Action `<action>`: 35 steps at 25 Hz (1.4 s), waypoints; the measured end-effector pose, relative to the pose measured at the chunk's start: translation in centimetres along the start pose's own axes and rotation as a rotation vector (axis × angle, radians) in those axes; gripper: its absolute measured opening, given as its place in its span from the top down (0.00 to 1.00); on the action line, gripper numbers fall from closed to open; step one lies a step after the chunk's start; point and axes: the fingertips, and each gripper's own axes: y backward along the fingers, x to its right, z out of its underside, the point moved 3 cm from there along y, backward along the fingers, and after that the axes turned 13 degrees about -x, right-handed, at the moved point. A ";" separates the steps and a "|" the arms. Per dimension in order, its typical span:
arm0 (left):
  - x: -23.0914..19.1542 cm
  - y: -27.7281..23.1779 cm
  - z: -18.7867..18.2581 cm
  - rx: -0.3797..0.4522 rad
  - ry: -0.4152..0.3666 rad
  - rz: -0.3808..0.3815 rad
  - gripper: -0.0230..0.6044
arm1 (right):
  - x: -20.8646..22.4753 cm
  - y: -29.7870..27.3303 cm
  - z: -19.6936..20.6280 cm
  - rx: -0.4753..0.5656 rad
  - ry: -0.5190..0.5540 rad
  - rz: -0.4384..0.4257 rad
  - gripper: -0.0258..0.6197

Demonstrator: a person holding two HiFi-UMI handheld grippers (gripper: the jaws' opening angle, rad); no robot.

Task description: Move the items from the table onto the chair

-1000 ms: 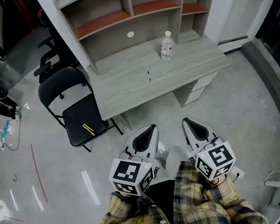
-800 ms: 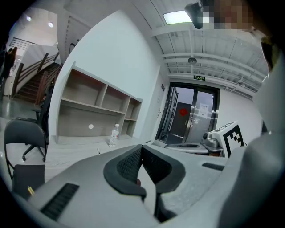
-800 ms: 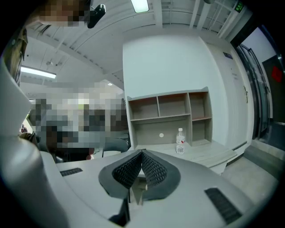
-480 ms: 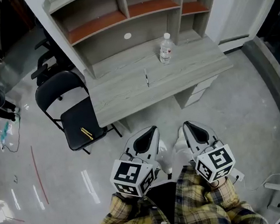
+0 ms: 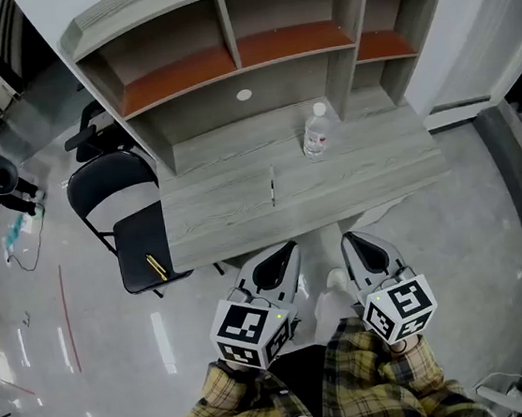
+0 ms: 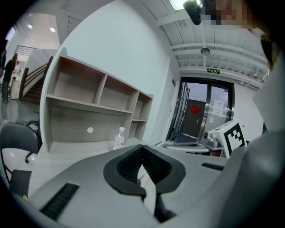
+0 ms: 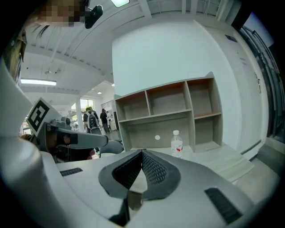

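Observation:
A clear water bottle [image 5: 317, 132] stands upright on the grey desk [image 5: 232, 206], near its back right; the bottle [image 6: 118, 137] shows small in the left gripper view and the bottle [image 7: 177, 144] in the right gripper view. A dark pen [image 5: 272, 189] lies on the middle of the desk. A yellow pen [image 5: 156, 266] rests on the seat of the black folding chair [image 5: 137, 251] left of the desk. My left gripper [image 5: 289, 246] and right gripper [image 5: 346, 237] hang side by side just short of the desk's front edge, both shut and empty.
The desk carries a hutch [image 5: 242, 54] with open shelves and orange boards. A second black chair [image 5: 94, 136] stands behind the folding one. People [image 7: 91, 120] stand far off at the left. A glass door [image 6: 200, 116] lies to the right.
The desk and chair have drawn nearer and lower in the head view as I stepped towards them. Both grippers stay shut, side by side.

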 end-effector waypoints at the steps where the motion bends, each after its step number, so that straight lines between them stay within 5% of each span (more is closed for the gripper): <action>1: 0.0 -1.2 -0.8 0.001 0.004 -0.013 0.96 | 1.3 -0.5 -0.7 -0.001 0.007 -0.016 0.93; 14: 0.1 -11.7 -4.9 -0.064 0.157 -0.175 0.96 | 13.0 -4.1 -3.8 -0.096 0.024 -0.216 0.93; 23: -3.0 -12.5 -4.5 -0.082 0.223 -0.254 0.96 | 13.2 -7.4 -3.6 -0.160 0.048 -0.292 0.93; 35: -10.7 -13.4 -8.3 -0.021 0.203 -0.211 0.96 | 11.4 -13.3 -7.6 -0.163 0.095 -0.241 0.93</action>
